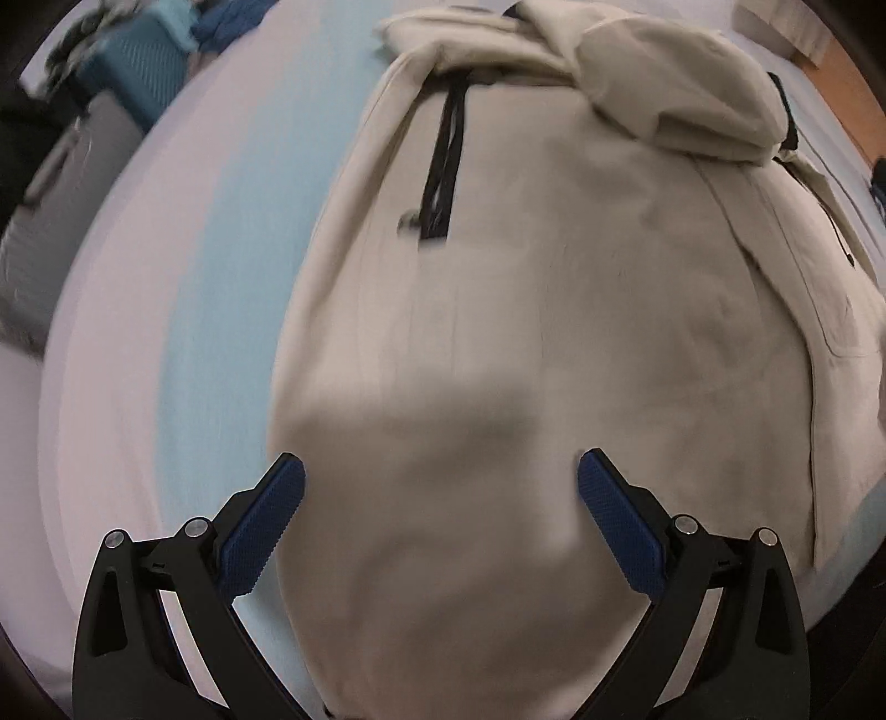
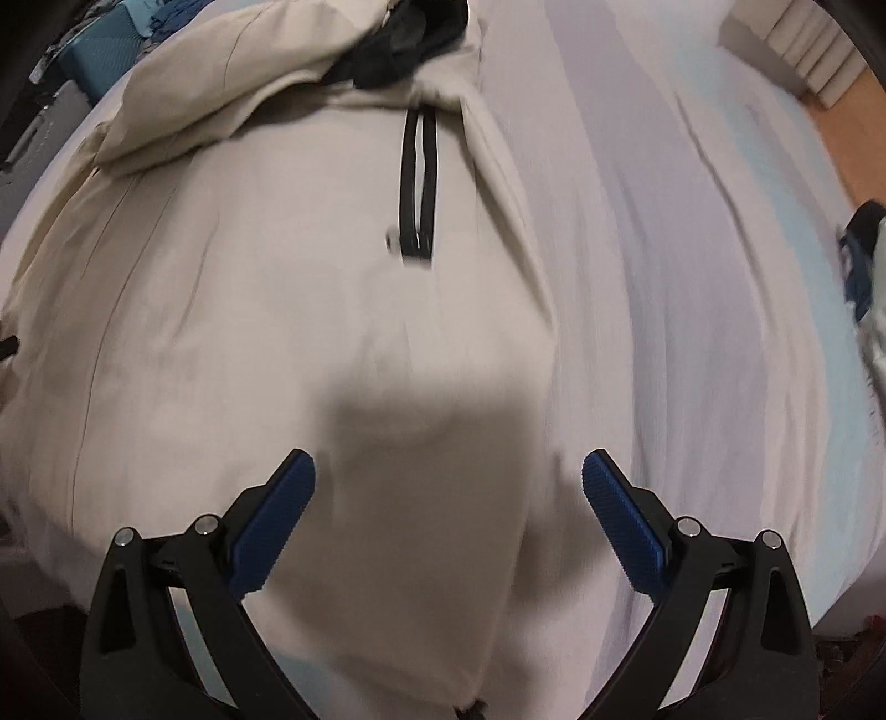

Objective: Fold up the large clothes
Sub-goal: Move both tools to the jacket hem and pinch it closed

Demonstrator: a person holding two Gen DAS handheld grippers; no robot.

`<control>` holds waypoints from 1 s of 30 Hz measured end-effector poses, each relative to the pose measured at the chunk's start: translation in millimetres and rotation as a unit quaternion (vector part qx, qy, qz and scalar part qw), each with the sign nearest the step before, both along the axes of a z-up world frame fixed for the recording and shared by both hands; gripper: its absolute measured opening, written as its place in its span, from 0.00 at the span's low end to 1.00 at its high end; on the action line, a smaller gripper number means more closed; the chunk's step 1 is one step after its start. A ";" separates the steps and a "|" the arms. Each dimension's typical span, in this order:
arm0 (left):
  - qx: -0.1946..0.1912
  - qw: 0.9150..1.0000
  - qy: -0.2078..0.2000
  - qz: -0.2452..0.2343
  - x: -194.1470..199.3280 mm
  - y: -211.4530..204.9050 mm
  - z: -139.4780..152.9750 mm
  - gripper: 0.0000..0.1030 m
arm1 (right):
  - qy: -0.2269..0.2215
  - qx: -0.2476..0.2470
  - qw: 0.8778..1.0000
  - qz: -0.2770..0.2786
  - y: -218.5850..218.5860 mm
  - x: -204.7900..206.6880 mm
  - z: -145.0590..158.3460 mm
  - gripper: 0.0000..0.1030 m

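Jacket (image 1: 554, 310), beige, large, is seen spread flat on a bed (image 1: 183, 310) covered by a sheet in pale lilac and light blue bands. In the left wrist view the garment fills the middle and right of the picture; a black zip (image 1: 440, 166) runs down its upper part, and a folded sleeve or hood (image 1: 664, 83) is bunched across the top. Left tool (image 1: 441, 498) is held above the lower part of the jacket, jaws set wide apart, blue pads (image 1: 266, 526) clear of the cloth, nothing gripped; its shadow is cast on the fabric just ahead. In the right wrist view the same jacket (image 2: 249, 304) lies in the left and middle, its right edge beside bare sheet (image 2: 692, 277); a black zip (image 2: 418, 177) and dark lining (image 2: 398, 50) at the collar are noted. Right tool (image 2: 448, 498) is likewise held over the lower hem area with jaws spread wide and empty. Teal basket (image 1: 138, 77) is seen beyond the bed at upper left. Both pictures are blurred by motion
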State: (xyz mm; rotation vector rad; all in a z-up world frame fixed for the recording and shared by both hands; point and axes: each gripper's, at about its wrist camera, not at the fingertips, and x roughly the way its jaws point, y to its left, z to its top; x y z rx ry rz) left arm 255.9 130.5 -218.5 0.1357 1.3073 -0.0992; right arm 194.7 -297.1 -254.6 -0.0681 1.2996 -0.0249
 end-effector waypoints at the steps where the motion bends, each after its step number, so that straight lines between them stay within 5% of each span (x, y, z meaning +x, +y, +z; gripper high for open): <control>1: -0.004 1.000 0.000 0.011 -4.3 4.4 0.1 0.94 | 0.004 0.006 1.000 0.005 -0.2 -3.0 -0.5 0.91; 8: -0.014 0.998 0.007 0.058 -27.9 28.2 -5.4 0.94 | 0.037 0.067 0.997 0.010 -18.2 -29.0 -8.1 0.82; 11: -0.054 0.994 0.023 0.097 -32.7 41.4 -8.4 0.94 | 0.050 0.095 0.994 -0.009 -21.4 -33.8 -15.1 0.68; 15: -0.051 0.996 0.015 0.074 -40.6 39.7 -6.0 0.94 | 0.066 0.105 0.992 -0.025 -18.3 -39.8 -24.7 0.54; 30: -0.105 0.992 0.038 0.056 -19.7 67.8 4.7 0.94 | 0.087 0.072 0.989 -0.093 4.7 -27.3 -52.5 0.65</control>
